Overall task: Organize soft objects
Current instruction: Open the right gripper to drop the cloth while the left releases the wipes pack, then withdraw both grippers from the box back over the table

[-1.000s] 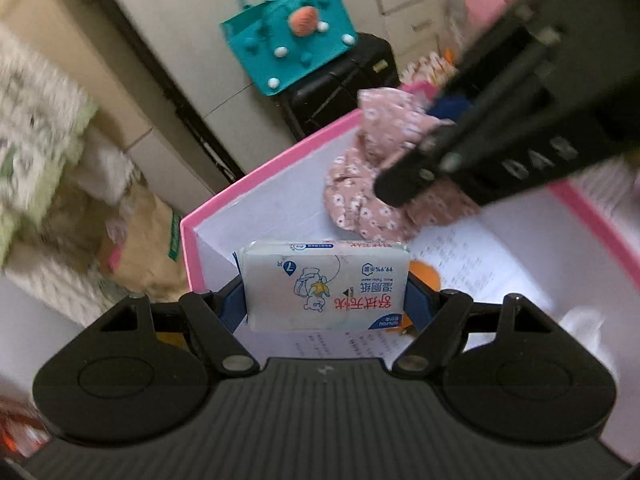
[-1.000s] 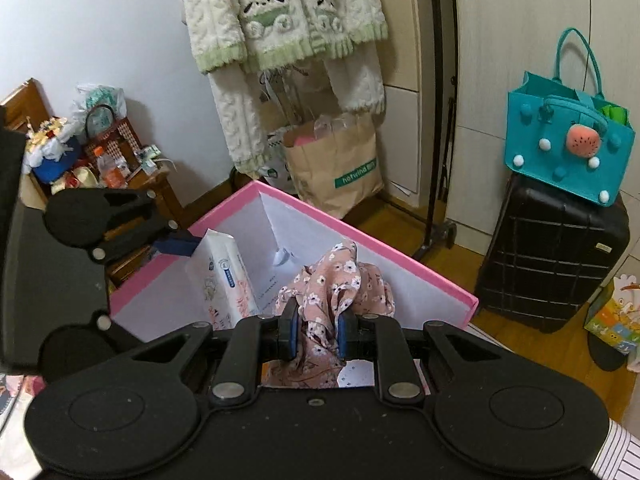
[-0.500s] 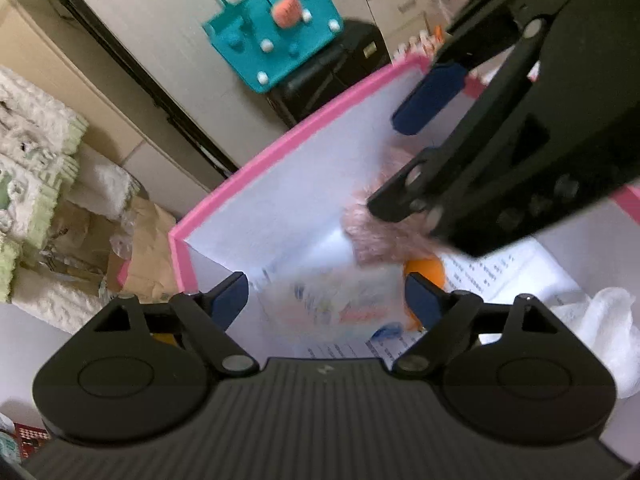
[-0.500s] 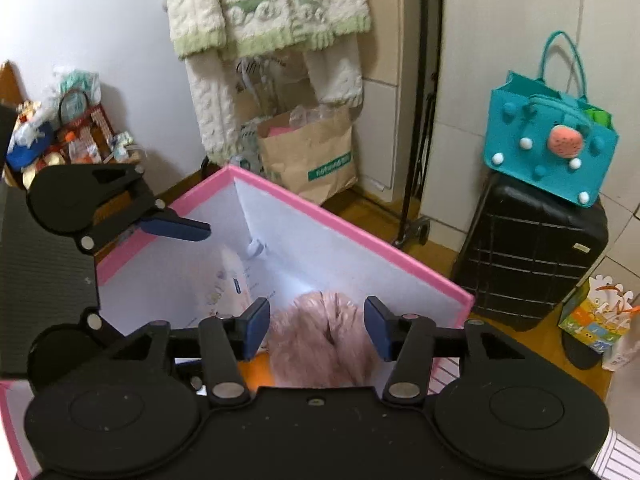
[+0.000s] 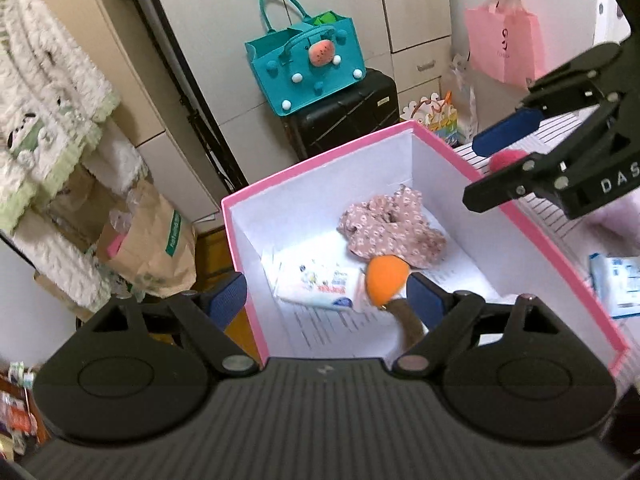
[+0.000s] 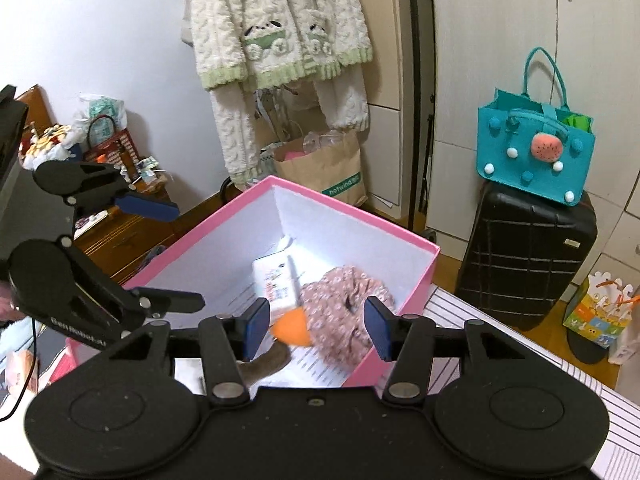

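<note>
A pink box [image 5: 312, 164] with a white inside holds three soft things. A floral pink cloth [image 5: 392, 228] lies at its far side, a white tissue pack [image 5: 316, 284] lies flat on the bottom, and an orange-and-brown plush [image 5: 386, 276] sits beside it. My left gripper [image 5: 326, 300] hovers open above the box's near corner, nothing between its fingers. My right gripper [image 6: 316, 328] is open and empty too, above the cloth [image 6: 344, 312] and the plush [image 6: 292, 328]. Each gripper shows in the other's view: the right gripper [image 5: 484, 168] and the left gripper [image 6: 176, 256].
The box stands on a striped surface [image 6: 500, 332]. Another tissue pack [image 5: 616, 280] lies right of it. Behind are a black suitcase [image 6: 528, 256] with a teal bag [image 6: 536, 156], a brown paper bag [image 6: 324, 168], hanging fleece clothes [image 6: 280, 32] and a wooden cabinet [image 6: 120, 236].
The left gripper opened and the tissue pack dropped into the box. The right gripper opened and let the floral cloth fall in. Both grippers drew back and up from the box.
</note>
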Available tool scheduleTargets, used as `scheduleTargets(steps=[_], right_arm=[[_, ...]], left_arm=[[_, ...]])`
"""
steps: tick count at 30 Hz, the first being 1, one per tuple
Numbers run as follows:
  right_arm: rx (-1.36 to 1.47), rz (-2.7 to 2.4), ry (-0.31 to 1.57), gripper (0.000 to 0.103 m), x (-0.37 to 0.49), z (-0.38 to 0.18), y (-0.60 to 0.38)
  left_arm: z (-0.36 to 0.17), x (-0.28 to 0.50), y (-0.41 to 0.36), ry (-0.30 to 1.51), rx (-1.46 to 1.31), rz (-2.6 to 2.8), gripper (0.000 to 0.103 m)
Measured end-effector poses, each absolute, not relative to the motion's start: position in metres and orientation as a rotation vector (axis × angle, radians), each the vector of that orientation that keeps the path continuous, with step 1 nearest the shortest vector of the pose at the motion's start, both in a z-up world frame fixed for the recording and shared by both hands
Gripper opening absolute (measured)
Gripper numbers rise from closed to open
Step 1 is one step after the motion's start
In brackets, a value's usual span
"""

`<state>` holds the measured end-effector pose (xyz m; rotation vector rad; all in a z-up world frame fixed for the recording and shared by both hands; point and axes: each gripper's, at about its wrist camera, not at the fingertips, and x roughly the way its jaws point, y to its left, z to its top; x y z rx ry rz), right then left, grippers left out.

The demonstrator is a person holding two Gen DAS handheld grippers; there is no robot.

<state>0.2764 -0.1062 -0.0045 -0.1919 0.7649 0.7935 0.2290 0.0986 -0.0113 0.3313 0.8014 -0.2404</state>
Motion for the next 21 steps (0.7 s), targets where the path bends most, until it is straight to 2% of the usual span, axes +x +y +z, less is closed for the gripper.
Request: scheduleTargets(steps=[17,21], right_arm=[[-0.214,0.847,0.724,0.058,0.183,0.037,-0.139],[-0.234,0.828,0.683,0.058,0.161,0.047,-0.147]], left_arm=[[0.031,0.12,0.059,0.778,0.423,-0.324,0.087],[0.039,0.103,0.052,0.775,0.416,-0.333,0.092]])
